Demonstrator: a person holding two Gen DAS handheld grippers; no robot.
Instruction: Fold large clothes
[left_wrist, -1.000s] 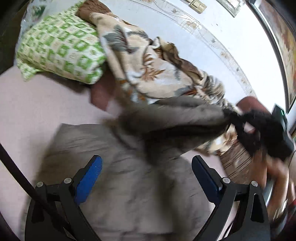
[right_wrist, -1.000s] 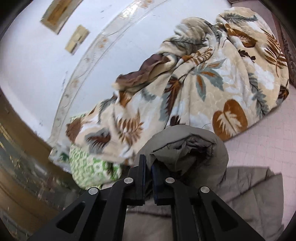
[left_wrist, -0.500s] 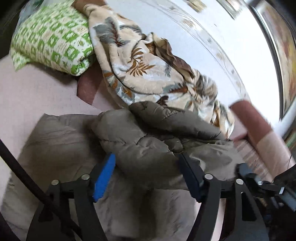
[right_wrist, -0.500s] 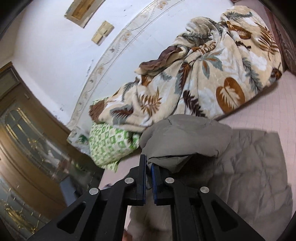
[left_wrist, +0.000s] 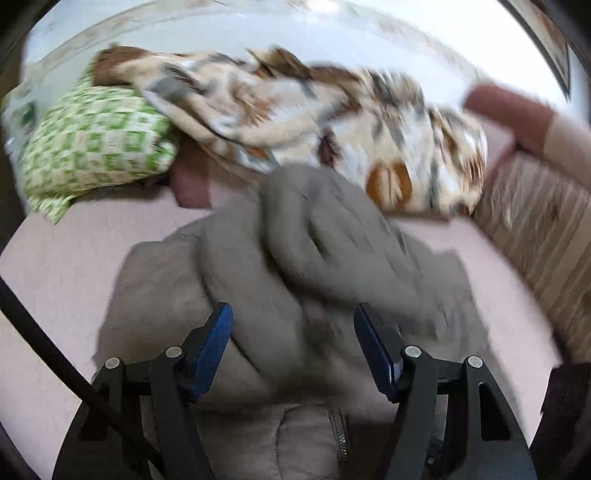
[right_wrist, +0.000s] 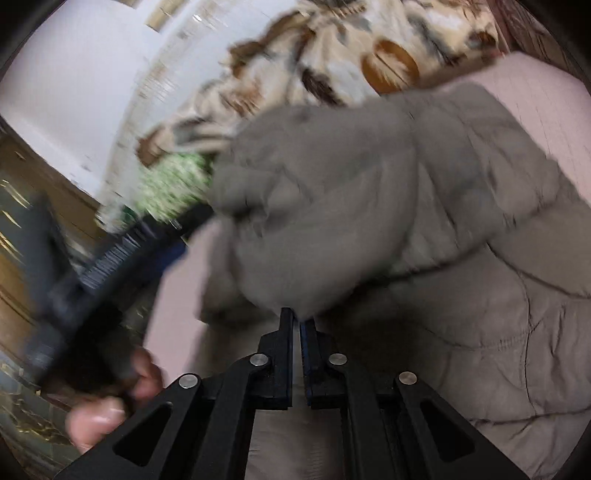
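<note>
A large grey-brown padded jacket (left_wrist: 295, 266) lies on the pink bed sheet, with one part folded over its body; its zip shows at the bottom. My left gripper (left_wrist: 293, 332) is open, its blue-padded fingers (left_wrist: 216, 336) straddling a thick fold of the jacket without closing on it. In the right wrist view the jacket (right_wrist: 369, 206) fills the middle. My right gripper (right_wrist: 297, 321) is shut on a fold of the jacket. Both views are blurred by motion.
A leaf-patterned beige blanket (left_wrist: 295, 110) is heaped behind the jacket, with a green-and-white pillow (left_wrist: 92, 147) to its left. A striped cushion (left_wrist: 535, 229) sits at the right. The left gripper and the hand (right_wrist: 107, 391) holding it show in the right wrist view.
The right gripper has carried its fold of jacket across and down over the body. The left gripper has come forward and its fingers have narrowed around a fold.
</note>
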